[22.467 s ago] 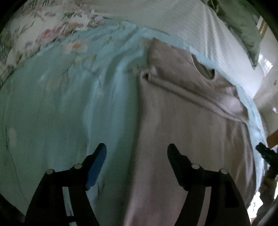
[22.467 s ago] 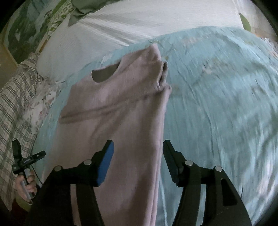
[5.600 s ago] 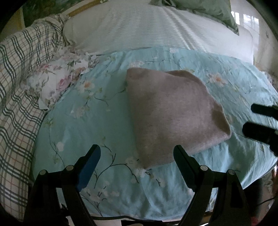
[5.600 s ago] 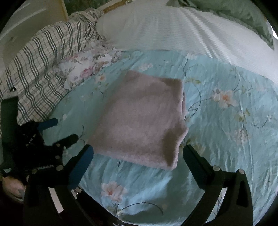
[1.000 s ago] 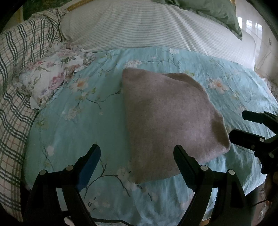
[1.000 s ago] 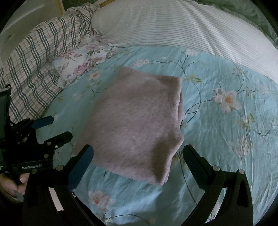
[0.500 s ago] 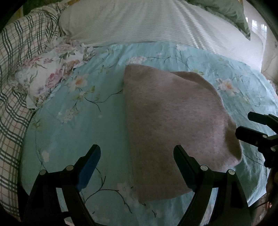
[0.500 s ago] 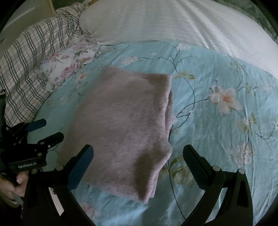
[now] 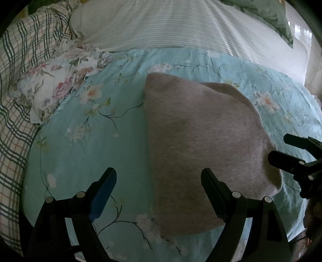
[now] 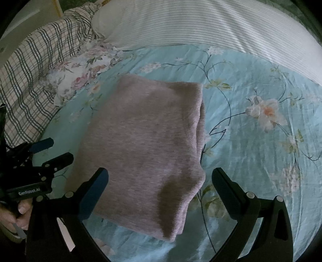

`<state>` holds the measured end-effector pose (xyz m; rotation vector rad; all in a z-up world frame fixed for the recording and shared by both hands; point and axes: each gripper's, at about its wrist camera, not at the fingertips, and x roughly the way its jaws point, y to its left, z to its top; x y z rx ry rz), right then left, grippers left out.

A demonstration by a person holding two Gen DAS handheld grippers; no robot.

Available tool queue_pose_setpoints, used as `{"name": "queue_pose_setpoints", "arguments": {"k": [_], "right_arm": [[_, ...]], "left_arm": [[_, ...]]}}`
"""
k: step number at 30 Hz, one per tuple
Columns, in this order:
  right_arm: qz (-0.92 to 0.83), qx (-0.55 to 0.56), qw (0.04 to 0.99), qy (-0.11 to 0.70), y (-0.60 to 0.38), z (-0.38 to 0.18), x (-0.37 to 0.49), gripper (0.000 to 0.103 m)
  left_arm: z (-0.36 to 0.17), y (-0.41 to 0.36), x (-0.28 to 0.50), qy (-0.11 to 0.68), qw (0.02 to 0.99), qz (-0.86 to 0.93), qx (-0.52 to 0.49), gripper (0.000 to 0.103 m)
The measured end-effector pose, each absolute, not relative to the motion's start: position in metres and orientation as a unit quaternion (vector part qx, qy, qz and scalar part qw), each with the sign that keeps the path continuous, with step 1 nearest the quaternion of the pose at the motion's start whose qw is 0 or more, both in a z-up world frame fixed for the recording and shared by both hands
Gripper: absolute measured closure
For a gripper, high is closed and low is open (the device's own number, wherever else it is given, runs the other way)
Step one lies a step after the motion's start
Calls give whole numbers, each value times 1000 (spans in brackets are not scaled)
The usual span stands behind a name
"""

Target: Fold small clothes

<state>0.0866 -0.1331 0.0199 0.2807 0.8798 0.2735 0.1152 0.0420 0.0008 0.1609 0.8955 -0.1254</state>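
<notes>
Sweater (image 9: 201,145), mauve-grey knit, lies folded into a compact rectangle on the sheet (image 9: 96,141), a light blue one printed with flowers and branches. It sits toward the near edge of the sheet, roughly mid-width. Top face flat and smooth. In the right wrist view the stacked layers show along its right side (image 10: 199,129), and the near right corner is thick and rounded.

Left gripper (image 9: 159,183): jaws spread wide, nothing between the pads. It hangs above the sweater's near left corner; one finger over bare sheet, the other over the knit. Contact with the fabric cannot be told. Seen from the right wrist camera, it (image 10: 52,149) stands just off the sweater's left edge, a hand (image 10: 12,213) gripping its handle at the frame's lower left.

Right gripper (image 10: 160,181): jaws spread wide, empty. The sweater's near right corner lies between its fingers in the picture; no pad is seen pressing it. From the left wrist camera, it (image 9: 279,149) shows just beside the sweater's right edge.

Beyond the far edge of the sheet: a white striped pillow (image 9: 181,26). At the far left corner: a crumpled floral cloth (image 9: 58,84), touching a plaid blanket (image 9: 18,60) that runs along the left edge. Green pillow (image 9: 269,16) at upper right.
</notes>
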Motion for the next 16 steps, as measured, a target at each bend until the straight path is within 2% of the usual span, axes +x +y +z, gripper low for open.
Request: {"name": "queue_pose_setpoints", "arguments": {"k": [16], "right_arm": [[138,137,885,423,-125,19,81,1]], "left_arm": [[4,42,103,424,900,-62,78,16]]}}
